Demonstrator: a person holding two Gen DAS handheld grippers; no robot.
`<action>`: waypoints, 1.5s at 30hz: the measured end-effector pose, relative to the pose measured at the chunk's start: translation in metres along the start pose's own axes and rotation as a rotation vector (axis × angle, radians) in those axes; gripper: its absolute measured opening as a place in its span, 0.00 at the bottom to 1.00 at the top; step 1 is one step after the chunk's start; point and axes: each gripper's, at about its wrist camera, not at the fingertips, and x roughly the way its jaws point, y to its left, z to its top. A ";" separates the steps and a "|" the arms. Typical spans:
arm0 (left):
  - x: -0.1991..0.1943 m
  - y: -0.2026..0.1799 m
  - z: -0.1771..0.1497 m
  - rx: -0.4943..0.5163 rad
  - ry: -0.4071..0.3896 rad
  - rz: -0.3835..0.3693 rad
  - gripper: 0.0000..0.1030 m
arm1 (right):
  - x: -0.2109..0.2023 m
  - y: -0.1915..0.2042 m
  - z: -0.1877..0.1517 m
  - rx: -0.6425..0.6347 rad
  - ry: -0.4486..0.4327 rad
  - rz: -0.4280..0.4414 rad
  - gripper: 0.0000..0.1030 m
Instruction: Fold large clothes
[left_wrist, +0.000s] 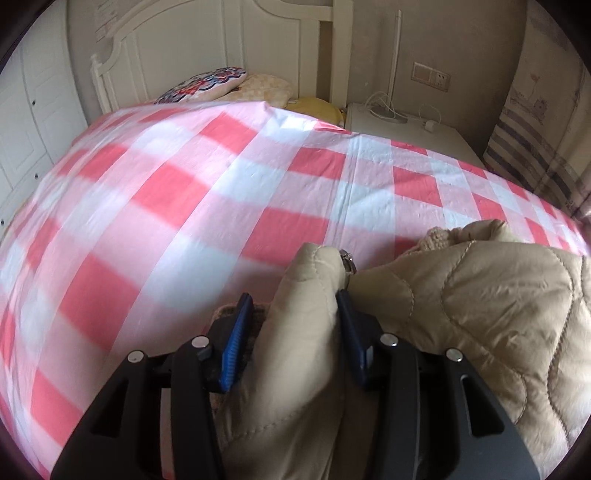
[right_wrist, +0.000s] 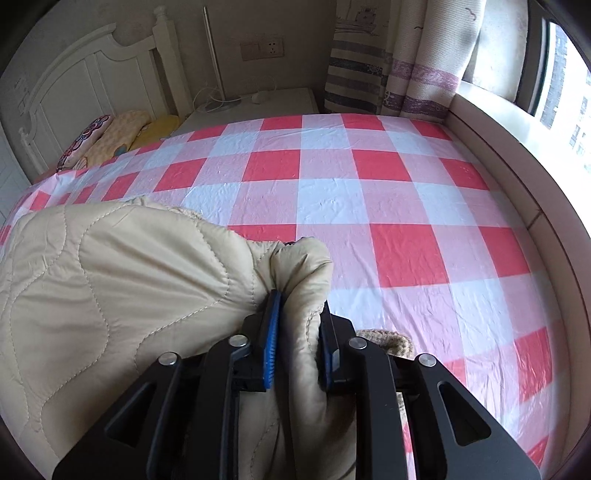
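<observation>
bed: big mattress under a red, pink and white checked sheet (right_wrist: 369, 192), mostly bare; it's my work surface.
jacket: beige quilted padded jacket with wavy stitching (right_wrist: 122, 273), bunched at the near edge of the sheet and strung between my two grippers; I can't tell how much of it rests on the bed.
left gripper (left_wrist: 295, 306): black frame, blue pads, clamped on a thick fold of the jacket; a small metal snap or zip pull (left_wrist: 347, 260) sits just above the right finger.
right gripper (right_wrist: 297, 314): same build, pinched tight on another puffy edge of the jacket, with a knitted tan cuff or collar trim (right_wrist: 391, 338) showing just beside it.
progress: early, I'd say. Both grips are set, but no flat layout and no clean fold line is visible.
left to do: spread the jacket out, fold the sleeves in, fold the body over.
risk: thick padding could slip out of the pads under tension.
left view only: patterned pillow (left_wrist: 207, 85) at the white headboard; the sheet is motion-blurred on that side.
right view only: window ledge (right_wrist: 491, 122) and striped curtain (right_wrist: 369, 74) beside the bed's far side; sheet is sharp here.
</observation>
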 end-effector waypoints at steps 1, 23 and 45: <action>-0.005 0.007 -0.001 -0.029 -0.012 -0.036 0.57 | -0.001 -0.005 0.001 0.020 0.005 0.026 0.22; -0.093 -0.151 0.011 0.335 -0.268 0.018 0.98 | -0.073 0.154 0.024 -0.344 -0.176 0.089 0.89; 0.017 -0.135 0.010 0.284 0.033 -0.032 0.98 | 0.026 0.141 0.015 -0.250 0.077 0.156 0.96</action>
